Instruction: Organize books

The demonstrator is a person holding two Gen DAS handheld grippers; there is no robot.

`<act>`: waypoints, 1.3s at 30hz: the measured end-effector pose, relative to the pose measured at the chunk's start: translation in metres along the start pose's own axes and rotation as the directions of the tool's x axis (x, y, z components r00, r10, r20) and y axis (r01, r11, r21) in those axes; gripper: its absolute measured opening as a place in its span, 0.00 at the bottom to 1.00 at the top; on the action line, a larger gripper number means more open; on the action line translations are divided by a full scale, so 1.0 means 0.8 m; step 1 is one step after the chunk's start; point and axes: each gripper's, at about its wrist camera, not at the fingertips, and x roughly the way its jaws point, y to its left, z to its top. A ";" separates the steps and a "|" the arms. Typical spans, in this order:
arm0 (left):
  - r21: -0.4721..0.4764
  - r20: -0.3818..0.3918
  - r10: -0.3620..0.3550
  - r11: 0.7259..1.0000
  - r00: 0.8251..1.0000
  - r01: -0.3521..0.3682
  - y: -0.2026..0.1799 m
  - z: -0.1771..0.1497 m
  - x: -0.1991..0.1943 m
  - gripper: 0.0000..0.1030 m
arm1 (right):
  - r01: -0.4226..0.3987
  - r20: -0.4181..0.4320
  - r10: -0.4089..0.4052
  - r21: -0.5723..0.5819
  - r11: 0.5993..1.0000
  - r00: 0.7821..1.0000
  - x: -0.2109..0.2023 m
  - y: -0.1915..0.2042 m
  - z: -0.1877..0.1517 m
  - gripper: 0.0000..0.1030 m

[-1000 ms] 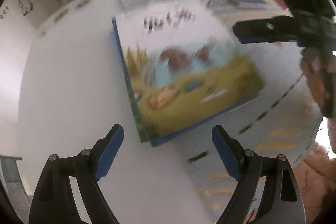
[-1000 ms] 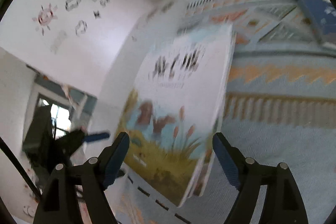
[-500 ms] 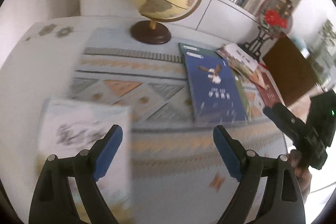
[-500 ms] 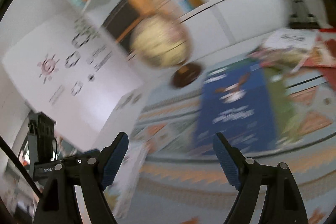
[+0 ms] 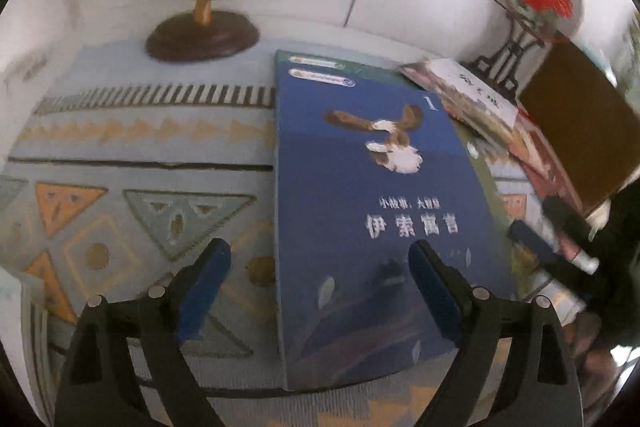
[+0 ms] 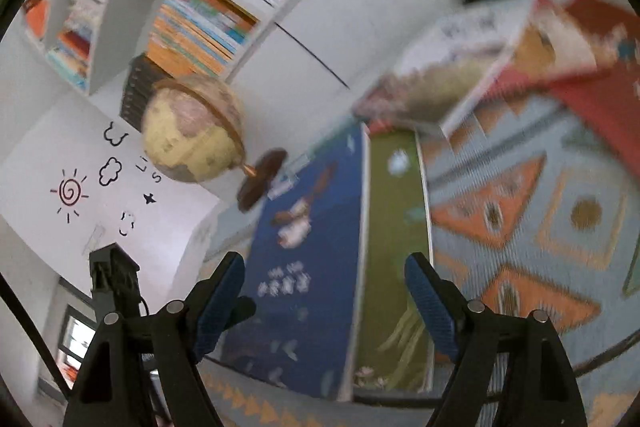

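Now both grippers tilt down over the dark blue hardcover book with a bird on its cover (image 5: 372, 211), lying flat on the pale blue patterned cloth (image 5: 132, 195) of the tabletop. Left gripper (image 5: 316, 291): fingers spread & opening, nothing pinched, straddling the book's left edge. Right gripper (image 6: 320, 303): fingers spread, empty, above the book's right edge w/ a green book (image 6: 394, 251) under it. Bare cloth left of the blue book. White bookshelf (image 6: 192, 7) behind it, full of books.

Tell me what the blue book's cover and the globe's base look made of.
Blue book: glossy printed card or laminated paper, judging by the soft sheen on its flat cover. Globe's base: dark polished wood, or wood-look plastic; brown with a dull shine.
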 end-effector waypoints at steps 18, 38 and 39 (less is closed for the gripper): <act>0.065 0.015 0.032 0.997 0.999 -0.033 -0.013 -0.004 0.005 1.00 | -0.013 -0.080 0.002 -0.145 0.989 0.997 0.022 0.033 -0.013 0.82; 0.207 -0.082 -0.080 0.974 0.993 0.096 -0.028 -0.086 -0.061 0.98 | -0.025 -0.275 -0.029 -0.193 0.981 0.961 -0.024 0.049 -0.079 0.91; 0.196 -0.085 -0.053 0.978 0.995 0.069 -0.025 -0.079 -0.055 0.98 | 0.004 -0.258 -0.057 -0.201 0.980 0.964 -0.021 0.048 -0.074 0.92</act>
